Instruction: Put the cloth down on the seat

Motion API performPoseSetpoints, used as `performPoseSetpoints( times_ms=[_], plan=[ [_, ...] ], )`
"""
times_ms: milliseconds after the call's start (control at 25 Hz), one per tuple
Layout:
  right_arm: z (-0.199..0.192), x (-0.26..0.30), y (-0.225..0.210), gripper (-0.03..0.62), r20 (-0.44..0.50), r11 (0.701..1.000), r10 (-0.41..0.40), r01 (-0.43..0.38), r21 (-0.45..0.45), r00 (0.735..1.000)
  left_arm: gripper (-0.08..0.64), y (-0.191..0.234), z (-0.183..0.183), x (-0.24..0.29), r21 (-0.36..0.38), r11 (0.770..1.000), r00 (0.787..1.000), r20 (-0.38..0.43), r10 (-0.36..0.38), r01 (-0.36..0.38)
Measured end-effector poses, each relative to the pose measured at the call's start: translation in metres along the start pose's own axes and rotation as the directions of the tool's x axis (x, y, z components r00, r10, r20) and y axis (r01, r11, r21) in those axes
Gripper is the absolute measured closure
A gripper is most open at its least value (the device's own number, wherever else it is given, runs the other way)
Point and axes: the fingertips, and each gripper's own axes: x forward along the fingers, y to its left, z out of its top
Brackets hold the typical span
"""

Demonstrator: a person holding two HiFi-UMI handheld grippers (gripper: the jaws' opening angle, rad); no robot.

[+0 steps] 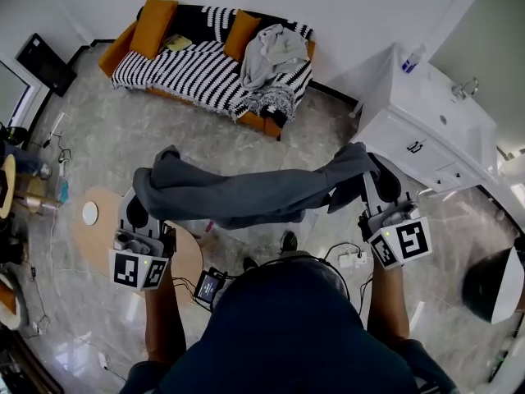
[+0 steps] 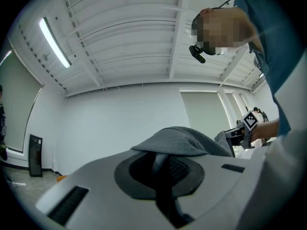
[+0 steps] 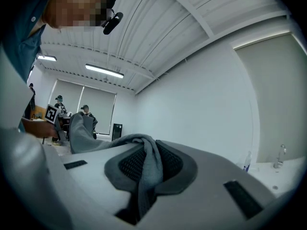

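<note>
Head view, looking steeply down past your own dark top: you hold the grey cloth [image 1: 246,191] strung between both tools, clear of the floor. The left gripper [image 1: 148,212] is clenched on one end and the right gripper [image 1: 379,189] on the other. The left gripper view shows the left gripper [image 2: 160,169] with its jaws pressed together and a fold of the cloth [image 2: 177,140] bunched over the tips. The right gripper view shows the right gripper [image 3: 144,169] nipping a thick rope of the cloth [image 3: 144,176] between its pads. A round wooden table [image 1: 98,236] sits just beside your left side, and a white sink cabinet [image 1: 426,113] stands off to your right. Ahead, across the grey marble floor [image 1: 164,130] and well apart from you, is the seat, a sofa [image 1: 197,72] under a black-and-white striped throw. It has orange cushions [image 1: 153,25] at the back and a pale garment [image 1: 271,52] heaped on its right half. The step in hand reads as the carry, with the laying-down not yet begun. Walk the span in level and taut so the sagging middle cannot brush the floor. Aim for the bare striped stretch left of the pale garment, and lower until the middle rests on the seat. Only then let go with both tools together, so neither end drags the cloth off the front edge.
</note>
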Motion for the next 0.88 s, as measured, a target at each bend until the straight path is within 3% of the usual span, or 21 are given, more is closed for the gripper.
performPoseSetpoints(
  times_ms=[480, 880],
  plan=[
    [-0.005, 0.067, -0.071, 0.551, 0.041, 0.992, 0.124, -0.124, 0.004, 0.991, 0.546, -0.008, -0.007, 0.065, 0.032, 0.992, 0.992, -0.001, 0.122, -0.122],
    [-0.022, 0.119, -0.078, 0.551, 0.005, 0.994, 0.107, -0.107, 0.027, 0.994, 0.546, 0.023, -0.031, 0.105, 0.013, 0.996, 0.995, -0.028, 0.091, -0.09]
  ],
)
